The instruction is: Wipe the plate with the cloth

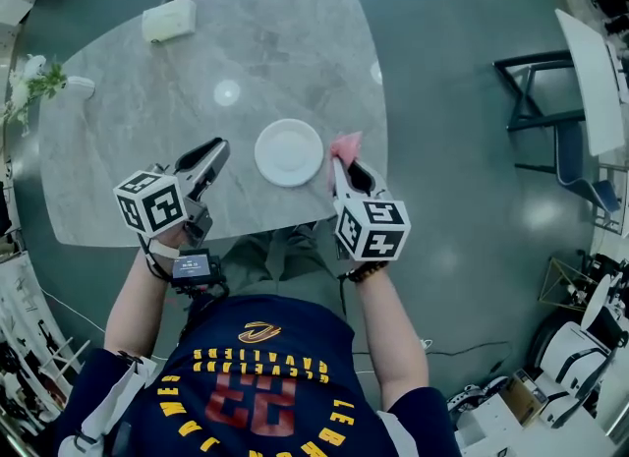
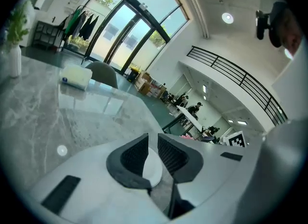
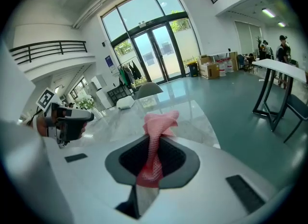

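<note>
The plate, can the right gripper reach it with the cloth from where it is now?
Probably yes. The right gripper, shut on the pink cloth, hovers just beside the plate at its right rim, and nothing lies between them on the table.

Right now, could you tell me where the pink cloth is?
The cloth is pinched in the right gripper, just right of the white plate in the head view.

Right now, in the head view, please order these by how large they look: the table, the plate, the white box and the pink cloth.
1. table
2. plate
3. white box; it lies farther from the camera, so its rank against the plate is unsure
4. pink cloth; bunched in the right claw, only part shows
</note>
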The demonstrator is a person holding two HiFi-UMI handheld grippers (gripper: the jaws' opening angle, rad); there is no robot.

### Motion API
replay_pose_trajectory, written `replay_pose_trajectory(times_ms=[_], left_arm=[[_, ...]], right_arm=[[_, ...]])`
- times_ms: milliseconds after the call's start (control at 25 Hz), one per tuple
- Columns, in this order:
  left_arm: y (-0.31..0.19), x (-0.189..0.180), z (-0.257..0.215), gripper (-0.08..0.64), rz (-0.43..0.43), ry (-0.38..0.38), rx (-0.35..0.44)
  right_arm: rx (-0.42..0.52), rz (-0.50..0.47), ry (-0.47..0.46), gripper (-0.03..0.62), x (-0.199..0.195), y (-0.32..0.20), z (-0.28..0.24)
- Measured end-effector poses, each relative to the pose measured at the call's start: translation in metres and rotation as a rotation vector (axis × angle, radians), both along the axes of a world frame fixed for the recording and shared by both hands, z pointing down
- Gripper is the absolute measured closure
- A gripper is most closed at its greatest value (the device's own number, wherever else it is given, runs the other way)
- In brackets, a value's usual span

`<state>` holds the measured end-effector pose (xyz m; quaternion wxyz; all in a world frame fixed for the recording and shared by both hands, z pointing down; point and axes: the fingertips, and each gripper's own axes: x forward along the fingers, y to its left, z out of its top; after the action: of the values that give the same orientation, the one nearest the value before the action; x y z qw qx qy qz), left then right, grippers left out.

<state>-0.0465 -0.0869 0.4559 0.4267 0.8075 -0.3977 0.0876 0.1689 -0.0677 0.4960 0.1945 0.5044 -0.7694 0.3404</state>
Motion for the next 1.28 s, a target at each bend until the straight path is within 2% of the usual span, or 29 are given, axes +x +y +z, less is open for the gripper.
replay_pose_trajectory(times_ms=[160,280,400,560,720,800,960,1080,1280], left_arm=[[0.002,-0.002,-0.054,0.495,-0.014,-0.005,0.131],[0.009,-0.007,-0.087,0.495,-0.018,0.023,0.179],[0.015,-0.029,-0.125,0.495,-0.067,0.039,0.231],[0.02,-0.049,-0.193,0.495,-0.134,0.035,0.373],[0.022,-0.043,-0.252,0.497,-0.142,0.046,0.526],[0.024,-0.035,-0.271,0.497,-0.128,0.021,0.603],[0.026,-0.024,-0.291,0.497,-0.12,-0.09,0.735],[0.025,-0.021,-0.29,0.497,-0.131,-0.118,0.76],[0.022,-0.016,-0.28,0.503,-0.126,-0.121,0.737]], right_arm=[[0.082,-0.007,-0.034,0.546,-0.008,-0.006,-0.038],[0.138,-0.029,-0.055,0.546,-0.017,-0.008,-0.065],[0.185,-0.048,-0.08,0.546,-0.023,-0.01,-0.091],[0.262,-0.069,-0.102,0.546,-0.026,-0.011,-0.132],[0.348,-0.099,-0.13,0.546,-0.041,-0.014,-0.169],[0.404,-0.109,-0.147,0.546,-0.049,-0.014,-0.188],[0.53,-0.134,-0.18,0.546,-0.063,-0.012,-0.222],[0.6,-0.15,-0.189,0.546,-0.07,-0.007,-0.236],[0.66,-0.157,-0.158,0.546,-0.07,-0.003,-0.247]])
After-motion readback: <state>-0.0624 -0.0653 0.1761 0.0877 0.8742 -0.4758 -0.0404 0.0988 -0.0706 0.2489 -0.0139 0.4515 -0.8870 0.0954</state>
